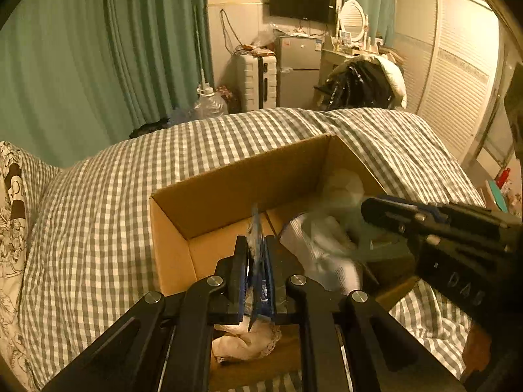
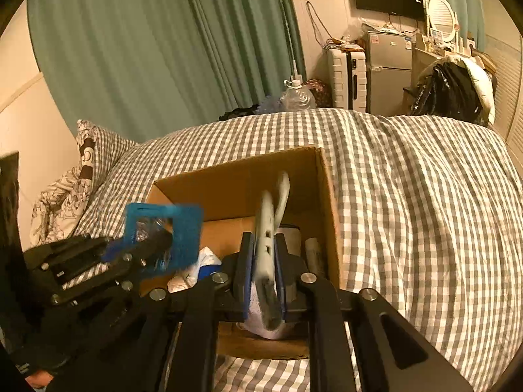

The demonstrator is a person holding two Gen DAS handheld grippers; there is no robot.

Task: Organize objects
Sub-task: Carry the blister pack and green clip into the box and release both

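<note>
Over the cardboard box mid-bed, left tool pinches a thin, light blue packet edgewise; right tool clamps a stiff pale clip-like item, likely slippery.

Both wrist views close above one shared cardboard box, facing bedward.

Pretty clearly someone's bedroom: there was a bed with a checked duvet, green curtains, a wall TV, a small fridge and a suitcase.
</note>
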